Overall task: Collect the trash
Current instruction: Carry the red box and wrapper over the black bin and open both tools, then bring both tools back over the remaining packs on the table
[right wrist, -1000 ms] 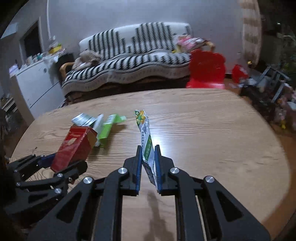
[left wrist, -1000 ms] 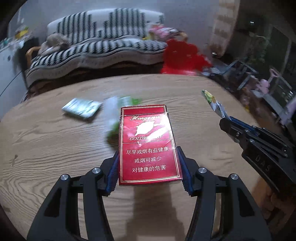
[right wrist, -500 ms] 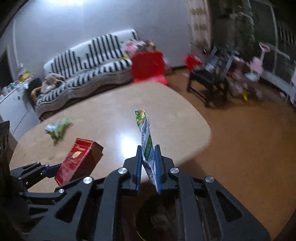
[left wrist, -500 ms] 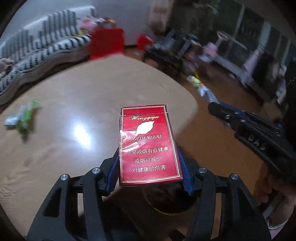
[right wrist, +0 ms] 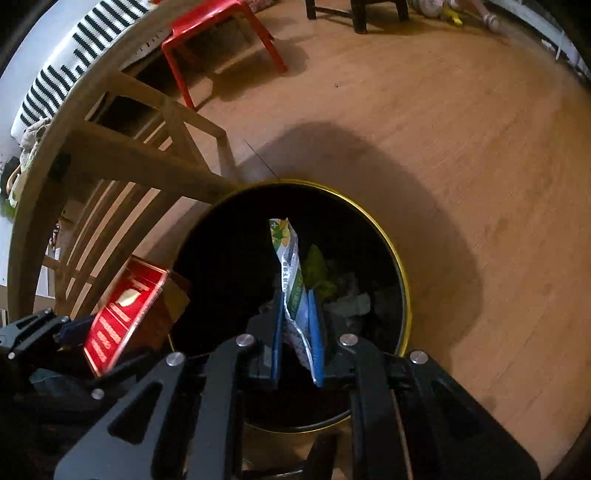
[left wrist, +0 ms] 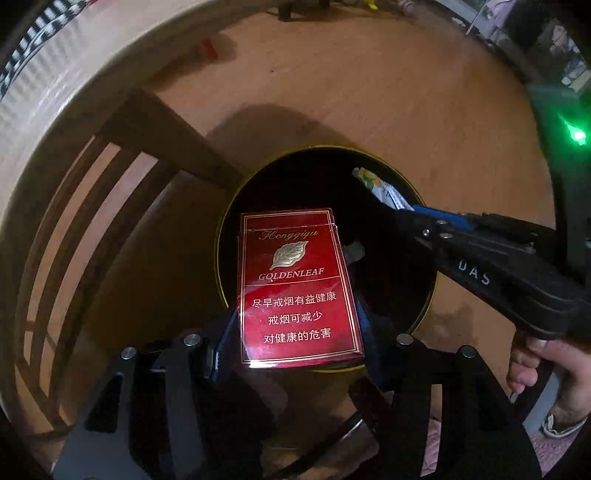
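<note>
My left gripper [left wrist: 295,328] is shut on a red cigarette pack [left wrist: 297,284] and holds it over the mouth of a round black trash bin with a gold rim [left wrist: 430,295]. My right gripper [right wrist: 297,325] holds a green and white wrapper [right wrist: 290,280] over the same bin [right wrist: 400,280]; its jaws stand slightly apart around the wrapper. The pack also shows in the right wrist view [right wrist: 122,314]. The right gripper and wrapper [left wrist: 380,188] show in the left wrist view. Crumpled trash [right wrist: 343,295] lies inside the bin.
The bin stands on a wooden floor [right wrist: 461,129] beside the round table's edge [left wrist: 55,96] and a wooden chair [right wrist: 122,155]. A red plastic stool [right wrist: 218,29] stands further off. A striped sofa [right wrist: 66,55] is at the far left.
Both grippers have swung off the table and tilted down over the trash bin, still carrying the cigarette pack and the wrapper. The right jaws look slightly wider than before.
</note>
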### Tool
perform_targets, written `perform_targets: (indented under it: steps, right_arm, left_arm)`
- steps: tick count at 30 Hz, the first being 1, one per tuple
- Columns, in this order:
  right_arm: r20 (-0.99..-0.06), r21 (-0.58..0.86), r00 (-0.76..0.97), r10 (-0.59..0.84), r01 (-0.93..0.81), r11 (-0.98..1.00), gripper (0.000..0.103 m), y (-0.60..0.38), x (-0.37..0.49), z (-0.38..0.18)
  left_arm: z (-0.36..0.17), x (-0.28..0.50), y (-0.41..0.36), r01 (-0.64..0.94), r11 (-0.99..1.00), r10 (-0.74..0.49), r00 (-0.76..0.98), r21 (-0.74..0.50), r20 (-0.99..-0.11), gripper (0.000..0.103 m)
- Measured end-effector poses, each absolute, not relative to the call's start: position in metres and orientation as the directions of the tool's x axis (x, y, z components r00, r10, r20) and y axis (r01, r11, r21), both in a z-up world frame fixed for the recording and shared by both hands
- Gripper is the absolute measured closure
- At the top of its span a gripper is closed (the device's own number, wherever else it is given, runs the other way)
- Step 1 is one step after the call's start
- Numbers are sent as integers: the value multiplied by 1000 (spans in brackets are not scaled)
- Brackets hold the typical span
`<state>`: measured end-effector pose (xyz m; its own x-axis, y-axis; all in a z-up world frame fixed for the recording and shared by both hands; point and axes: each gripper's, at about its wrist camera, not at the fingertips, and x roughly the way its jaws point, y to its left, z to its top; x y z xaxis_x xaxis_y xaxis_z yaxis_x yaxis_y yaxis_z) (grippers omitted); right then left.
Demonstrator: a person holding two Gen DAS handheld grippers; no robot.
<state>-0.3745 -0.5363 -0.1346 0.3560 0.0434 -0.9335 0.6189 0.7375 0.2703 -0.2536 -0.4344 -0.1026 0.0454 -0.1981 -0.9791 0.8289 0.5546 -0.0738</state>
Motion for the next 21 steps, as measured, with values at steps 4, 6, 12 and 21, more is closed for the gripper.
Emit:
perform_targets:
  steps: [4,6,12,21]
  right_arm:
    - [-934,266,355,39,618,740,89,-536,-370,-132]
    - [-932,272,361,42,617,738,89,-535,-370,-131]
    - [-910,317,413,42,625,713,52,-551,-381,-111]
    - [-838,258,521,-161,639,725,7,-571,-398,-40]
  left_arm:
    - [-109,-251,-439,824,560,-195,24,-91,-980,48]
    - [-108,-255,-433,824,559,-199,27,-91,-980,48]
    - [-93,-266,-424,832,554,-242,112,-42,-964,8]
    - [-54,-256,-420,821,569,-324,160,-57,-933,7]
